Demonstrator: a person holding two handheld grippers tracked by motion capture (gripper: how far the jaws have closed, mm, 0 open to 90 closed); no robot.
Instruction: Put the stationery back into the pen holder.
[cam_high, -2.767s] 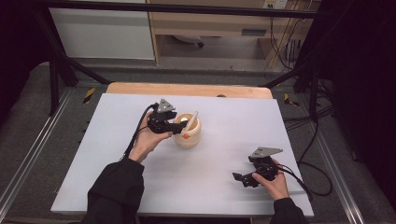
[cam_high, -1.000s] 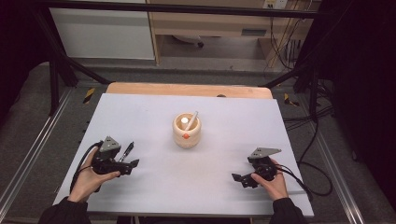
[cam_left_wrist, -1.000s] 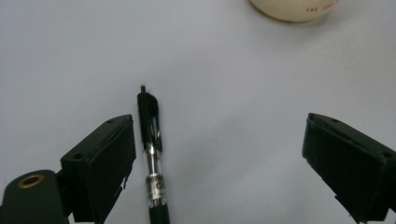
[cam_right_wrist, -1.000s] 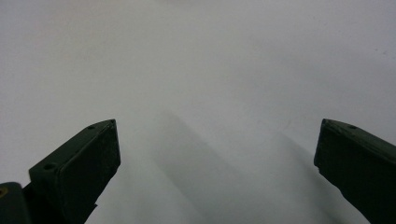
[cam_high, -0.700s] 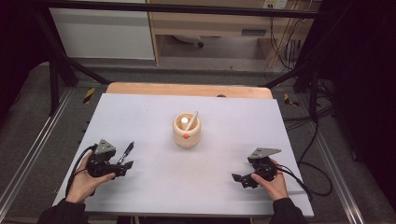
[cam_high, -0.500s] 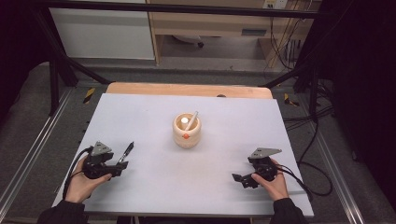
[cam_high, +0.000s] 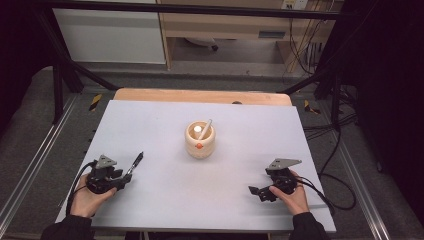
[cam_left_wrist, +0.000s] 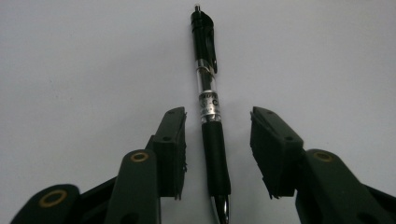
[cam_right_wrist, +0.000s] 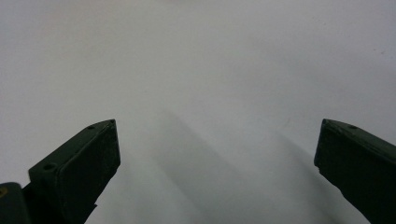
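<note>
The wooden cup (cam_high: 200, 141) stands in the middle of the table (cam_high: 160, 120), and I describe every place from it. Inside the cup a white stick-like thing (cam_high: 204, 129) leans against the rim, with its top toward the back and right; I cannot tell what it is.

To the left of the cup and nearer to the person, well apart from it, the left gripper (cam_high: 121, 176) is low over the table. A black pen (cam_left_wrist: 209, 109) lies flat on the table between its jaws. In the left gripper view the metal tip of the pen is close to the camera and the clip end points away. The jaws have just been closing, but there is a gap on each side of the pen, so the pads (cam_left_wrist: 173, 149) do not press on it. The pen is framed by the gripper, not held.

To the right of the cup, also nearer to the person and well apart from it, the right gripper (cam_high: 256, 191) rests in the person's hand (cam_high: 290, 192) on the table. Its jaws stand wide apart and nothing is between them, only the bare table surface.

In my judgement the work is to put the pen in the cup, and it is in an early part. What is left for this pen is to close the jaws on it, lift it, carry it to the cup and let it go inside.
</note>
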